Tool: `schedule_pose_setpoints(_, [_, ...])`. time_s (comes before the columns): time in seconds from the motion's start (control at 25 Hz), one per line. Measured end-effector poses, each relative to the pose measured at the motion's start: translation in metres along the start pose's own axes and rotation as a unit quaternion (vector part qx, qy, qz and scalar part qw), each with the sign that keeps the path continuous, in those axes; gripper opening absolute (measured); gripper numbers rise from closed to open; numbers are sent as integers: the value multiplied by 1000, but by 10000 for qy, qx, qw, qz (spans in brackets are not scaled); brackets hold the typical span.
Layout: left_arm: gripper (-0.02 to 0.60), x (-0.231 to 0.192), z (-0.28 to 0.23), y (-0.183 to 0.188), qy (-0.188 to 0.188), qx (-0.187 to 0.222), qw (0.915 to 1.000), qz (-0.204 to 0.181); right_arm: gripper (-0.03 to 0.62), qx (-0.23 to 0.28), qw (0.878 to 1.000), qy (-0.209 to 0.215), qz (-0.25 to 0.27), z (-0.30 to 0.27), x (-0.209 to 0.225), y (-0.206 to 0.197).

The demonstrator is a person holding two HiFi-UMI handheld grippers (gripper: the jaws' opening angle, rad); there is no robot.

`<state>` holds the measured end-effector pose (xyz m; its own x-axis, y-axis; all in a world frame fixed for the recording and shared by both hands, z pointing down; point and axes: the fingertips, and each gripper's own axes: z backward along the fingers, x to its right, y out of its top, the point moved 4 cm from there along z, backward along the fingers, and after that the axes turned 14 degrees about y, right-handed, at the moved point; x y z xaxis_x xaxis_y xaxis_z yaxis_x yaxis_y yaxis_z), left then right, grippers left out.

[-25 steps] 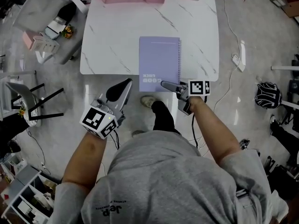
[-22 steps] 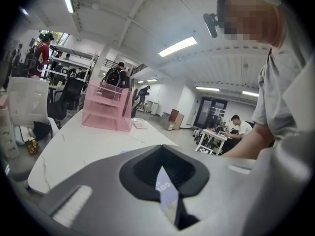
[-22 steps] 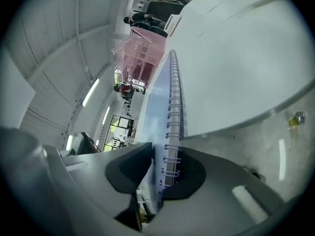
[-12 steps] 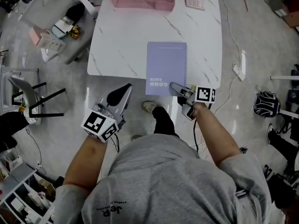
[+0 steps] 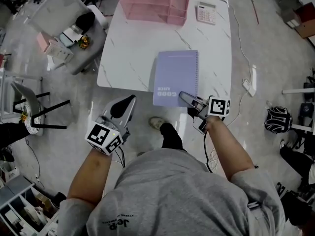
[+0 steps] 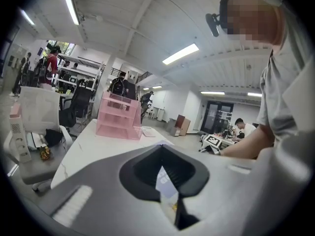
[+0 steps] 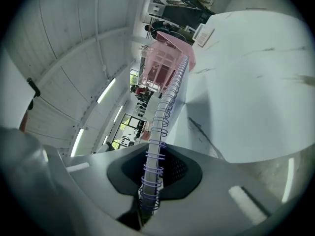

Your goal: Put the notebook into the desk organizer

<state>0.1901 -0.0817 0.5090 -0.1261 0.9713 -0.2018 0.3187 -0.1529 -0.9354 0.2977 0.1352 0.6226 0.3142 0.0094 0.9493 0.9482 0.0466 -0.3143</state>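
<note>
The white table (image 5: 130, 48) carries a pink desk organizer (image 5: 152, 1) at its far edge. The purple notebook (image 5: 174, 75) lies flat on the table near the front edge, well apart from the organizer, with its spiral side to the right. The right gripper (image 5: 184, 97) is clenched on the notebook's near right corner, and the wire spiral runs between its jaws. The left gripper (image 5: 129, 100) hangs over the floor just beside the front edge, left of the notebook and not touching it, its jaws pressed together on nothing.
</note>
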Motion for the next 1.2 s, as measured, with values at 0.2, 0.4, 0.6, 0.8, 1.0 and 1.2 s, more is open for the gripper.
schedule_pose_setpoints(0.2, [58,-9,4,22,77,199,9998,-7,32,-55,9991,50,419,-11,-37,38])
schedule_pose_setpoints(0.4, [58,-20,8,56,162,473,9987,-69,32,-275,9928,47,1166,-33,-86,96])
schedule_pose_setpoints(0.6, [58,-28,11,89,302,807,9962,-133,32,-321,9795,-72,1988,-54,-150,176])
schedule_pose_setpoints(0.8, [58,-58,8,119,575,1033,9929,-162,32,80,9827,-555,1763,-86,-190,244])
schedule_pose_setpoints(1.0, [58,-101,-8,158,845,1268,9883,15,34,58,9777,-294,2081,-146,-214,306])
schedule_pose_setpoints(1.2, [58,-129,-33,195,907,1403,9859,-7,34,81,9761,-310,2149,-194,-211,355])
